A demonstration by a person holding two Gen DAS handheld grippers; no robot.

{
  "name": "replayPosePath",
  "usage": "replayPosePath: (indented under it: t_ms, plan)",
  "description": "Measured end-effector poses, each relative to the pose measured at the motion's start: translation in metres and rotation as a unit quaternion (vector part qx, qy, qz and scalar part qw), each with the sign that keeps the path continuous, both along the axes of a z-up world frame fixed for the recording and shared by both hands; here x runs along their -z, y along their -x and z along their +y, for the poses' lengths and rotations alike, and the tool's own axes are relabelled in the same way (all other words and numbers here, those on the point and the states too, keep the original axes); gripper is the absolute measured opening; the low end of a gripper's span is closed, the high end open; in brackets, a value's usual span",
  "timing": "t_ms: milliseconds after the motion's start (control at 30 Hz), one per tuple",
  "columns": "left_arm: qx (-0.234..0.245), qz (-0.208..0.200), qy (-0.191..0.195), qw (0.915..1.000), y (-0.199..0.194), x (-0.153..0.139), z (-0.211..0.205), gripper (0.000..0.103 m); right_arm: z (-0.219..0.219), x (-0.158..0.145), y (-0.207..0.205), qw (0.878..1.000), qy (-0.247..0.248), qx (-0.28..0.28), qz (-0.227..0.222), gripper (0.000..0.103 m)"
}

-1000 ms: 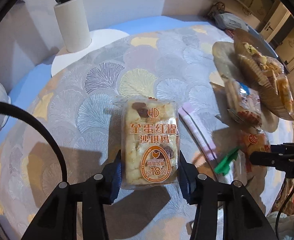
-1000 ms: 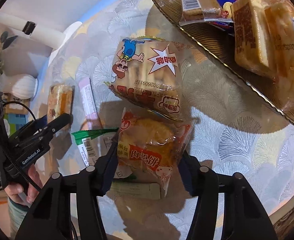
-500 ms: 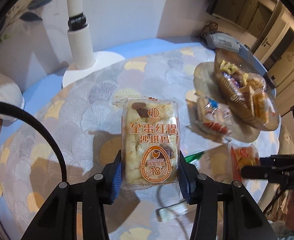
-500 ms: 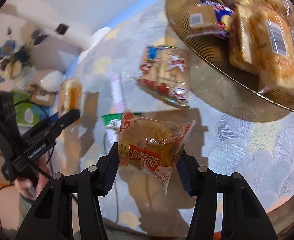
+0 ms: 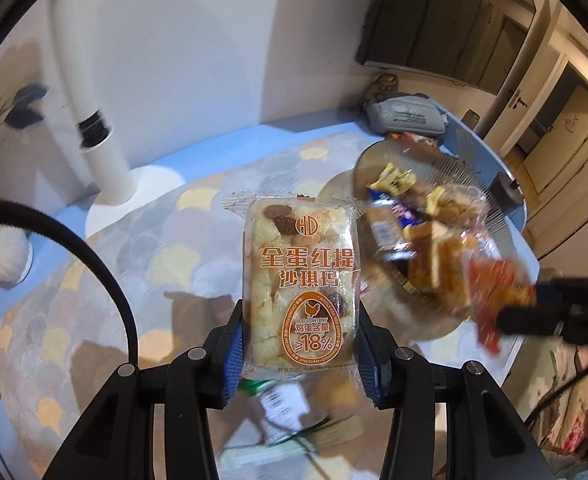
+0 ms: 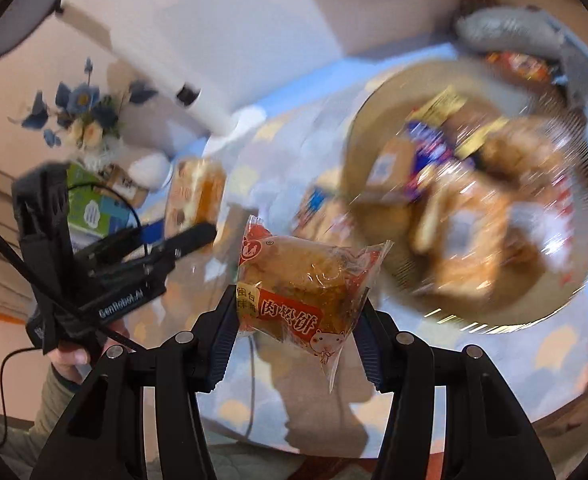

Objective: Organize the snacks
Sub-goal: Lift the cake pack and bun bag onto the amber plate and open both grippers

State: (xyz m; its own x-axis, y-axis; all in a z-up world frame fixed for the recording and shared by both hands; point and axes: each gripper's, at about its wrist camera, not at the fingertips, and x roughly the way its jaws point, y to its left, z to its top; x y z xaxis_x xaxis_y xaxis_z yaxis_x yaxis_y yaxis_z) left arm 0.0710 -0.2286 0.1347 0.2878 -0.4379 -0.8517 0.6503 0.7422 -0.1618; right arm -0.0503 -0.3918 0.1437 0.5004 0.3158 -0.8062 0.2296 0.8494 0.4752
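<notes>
The egg-cake packet [image 5: 300,288] is pinched upright in the left gripper [image 5: 298,350], clear above the tabletop [image 5: 105,288]. The meat-floss pastry [image 6: 302,280] (red wrapper) is clamped by the right gripper [image 6: 294,344], near the snack-filled plate [image 6: 378,136] at the tabletop's far right edge.

We read on the cake pack [image 5: 300,288]: "HD" logo, "全蛋红提 沙琪玛", "EGG CONTENT", "鸡蛋含量 ≥18%", "JINGDIAN" round the oval. On the red pack [image 6: 302,284]: "肉松饼", w/ a small side label we can't fully read. On the left gripper [image 6: 189,240] body: "GenRobot.AI". Tray snack labels too blurred.
</notes>
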Motion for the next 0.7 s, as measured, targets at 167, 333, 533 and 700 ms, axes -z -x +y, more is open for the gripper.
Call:
replayPosePath:
  t_ms: [167, 333, 533, 700]
  plan:
    - [0.005, -0.002, 0.008, 1.0, 0.005, -0.005, -0.046, 0.047, -0.06, -0.025, -0.002, 0.999, 0.028, 0.03, -0.018, 0.052]
    - [0.012, -0.005, 0.01, 0.9999, 0.012, -0.008, -0.088, 0.047, -0.108, -0.036, -0.014, 0.998, 0.042, 0.043, -0.025, 0.052]
    - [0.011, -0.01, 0.017, 0.9997, 0.01, -0.017, -0.131, 0.047, -0.148, -0.038, -0.04, 0.998, 0.045, 0.048, -0.025, 0.052]
    - [0.011, -0.014, 0.02, 0.9996, 0.005, -0.02, -0.157, 0.047, -0.165, -0.041, -0.063, 0.998, 0.055, 0.03, -0.026, 0.055]
